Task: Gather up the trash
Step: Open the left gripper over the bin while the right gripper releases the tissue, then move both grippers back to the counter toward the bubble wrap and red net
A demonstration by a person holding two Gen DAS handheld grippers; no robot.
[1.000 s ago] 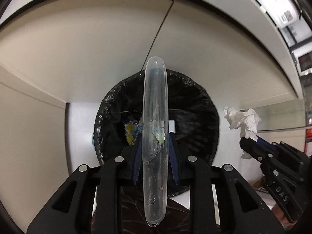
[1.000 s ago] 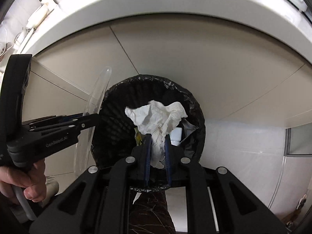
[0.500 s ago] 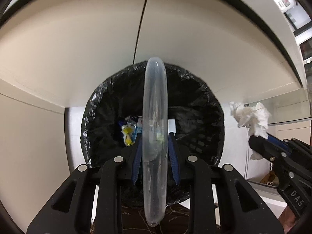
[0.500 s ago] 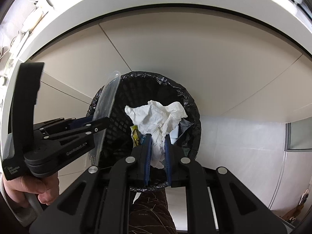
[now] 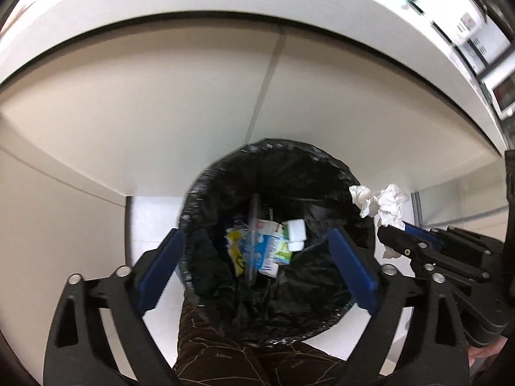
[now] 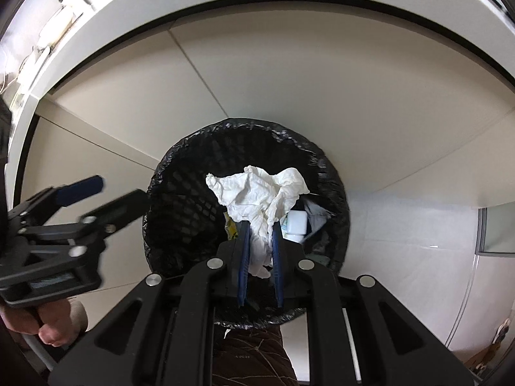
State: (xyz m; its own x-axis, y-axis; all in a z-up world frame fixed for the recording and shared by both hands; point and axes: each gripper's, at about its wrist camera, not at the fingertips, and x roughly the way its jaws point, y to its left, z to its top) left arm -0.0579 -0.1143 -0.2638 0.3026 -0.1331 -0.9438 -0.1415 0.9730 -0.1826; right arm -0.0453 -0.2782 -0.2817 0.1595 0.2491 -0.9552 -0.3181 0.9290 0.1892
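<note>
A round bin lined with a black bag [image 5: 199, 186] [image 6: 167, 167] sits on the floor below me. My left gripper [image 5: 254, 234] [image 6: 122, 188] hangs over it, its jaws opening wide with nothing between the pads. The clear plastic case [image 5: 252, 225] lies inside the bin on a blue and white carton [image 5: 273, 251], beside a white bottle [image 5: 294, 230] and a yellow wrapper [image 5: 235, 251]. My right gripper [image 6: 260, 225] [image 5: 394, 230] is above the bin's right side, shut on a crumpled white tissue [image 6: 257, 189] [image 5: 383, 201].
Beige cabinet doors [image 5: 161, 112] rise behind the bin under a white counter edge [image 5: 225, 3]. White floor tiles [image 6: 402, 241] surround the bin. A person's dark trouser leg [image 5: 225, 353] is at the near side, and a hand [image 6: 54, 328] holds the left gripper.
The left jaws have spread wide and let go of the clear plastic case, which has dropped into the bin. The right gripper has kept still with the tissue.
</note>
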